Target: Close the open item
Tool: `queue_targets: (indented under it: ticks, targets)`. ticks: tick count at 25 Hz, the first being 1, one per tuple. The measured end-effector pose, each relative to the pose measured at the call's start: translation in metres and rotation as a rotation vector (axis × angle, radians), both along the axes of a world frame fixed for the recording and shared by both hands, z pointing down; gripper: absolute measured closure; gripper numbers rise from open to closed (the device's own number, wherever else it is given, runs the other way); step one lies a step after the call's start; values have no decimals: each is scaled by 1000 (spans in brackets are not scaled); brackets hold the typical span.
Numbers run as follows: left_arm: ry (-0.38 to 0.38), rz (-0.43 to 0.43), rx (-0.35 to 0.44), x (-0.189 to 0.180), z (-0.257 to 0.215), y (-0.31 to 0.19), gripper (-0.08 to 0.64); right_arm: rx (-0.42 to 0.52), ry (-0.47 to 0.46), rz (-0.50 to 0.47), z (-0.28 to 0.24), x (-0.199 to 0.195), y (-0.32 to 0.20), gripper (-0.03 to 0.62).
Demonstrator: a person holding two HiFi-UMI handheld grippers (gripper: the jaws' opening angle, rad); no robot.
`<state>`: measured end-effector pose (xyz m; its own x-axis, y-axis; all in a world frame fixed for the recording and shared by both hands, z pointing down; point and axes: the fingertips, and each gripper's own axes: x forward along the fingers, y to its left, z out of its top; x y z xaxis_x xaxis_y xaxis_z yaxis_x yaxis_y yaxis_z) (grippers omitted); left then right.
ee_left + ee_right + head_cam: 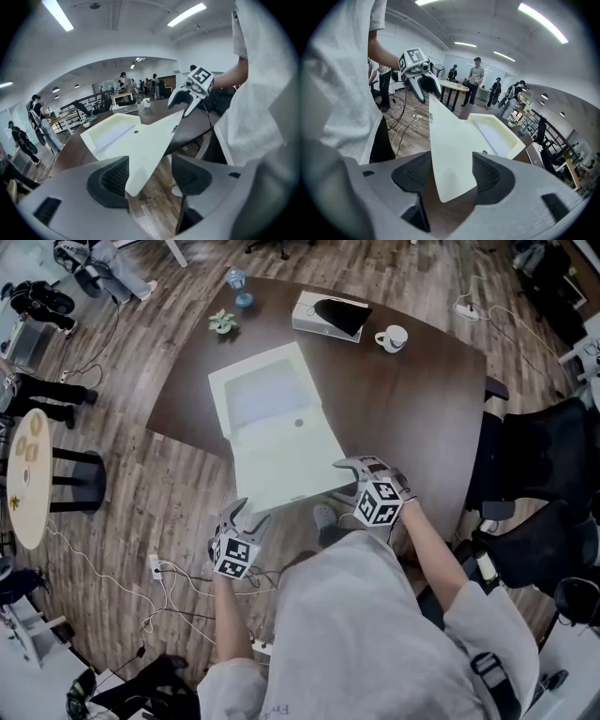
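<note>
A flat white box [262, 395] lies open on the dark table [412, 409]. Its lid [281, 460] is folded out toward me and reaches past the table's near edge. My left gripper [246, 515] is at the lid's near left corner. In the left gripper view the lid [145, 145] points its corner between the left gripper's [150, 176] wide-apart pads, close to the left pad. My right gripper [352, 470] is at the near right corner. There the lid [450, 140] also sits between the right gripper's [452, 176] spread pads, and they do not clamp it.
At the table's far side stand a white mug [392, 337], a white box with a black item on it [328, 315], a small plant [223, 322] and a blue object [239, 287]. Black chairs [534, 456] stand to the right. Cables [169, 577] lie on the floor at the left.
</note>
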<state>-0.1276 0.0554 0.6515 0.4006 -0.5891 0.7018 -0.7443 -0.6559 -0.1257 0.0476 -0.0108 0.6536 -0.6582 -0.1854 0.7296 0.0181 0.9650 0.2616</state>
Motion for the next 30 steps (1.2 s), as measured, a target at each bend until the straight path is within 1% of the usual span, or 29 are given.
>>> queue_targets:
  ticks: [1, 3, 4, 6, 8, 11, 16, 20, 25, 30]
  targets:
    - [-32, -3, 4, -2, 2, -1, 302, 4, -11, -9, -3, -1, -1, 319]
    - [-88, -24, 22, -10, 4, -6, 302, 13, -45, -18, -12, -4, -5, 353]
    - [-107, -39, 33, -16, 4, -10, 302, 19, -62, -19, -16, -6, -8, 378]
    - [-117, -70, 53, -25, 2, -18, 304, 30, -91, -17, -24, -9, -15, 397]
    - [-100, -94, 70, -31, -3, -23, 308, 34, -116, -15, -33, -12, -21, 428]
    - [-85, -122, 106, -41, -15, -35, 351, 49, -142, -7, -45, -16, -35, 474]
    - [-73, -136, 168, -50, -33, -63, 409, 91, -160, 13, -59, -21, -63, 502]
    - [-38, -135, 205, -60, -45, -87, 456, 112, -183, 45, -70, -30, -87, 509]
    - [-28, -117, 249, -69, -65, -127, 462, 164, -187, 86, -85, -38, -123, 539]
    - [0, -125, 280, -86, -75, -172, 469, 214, -181, 146, -95, -57, -169, 541]
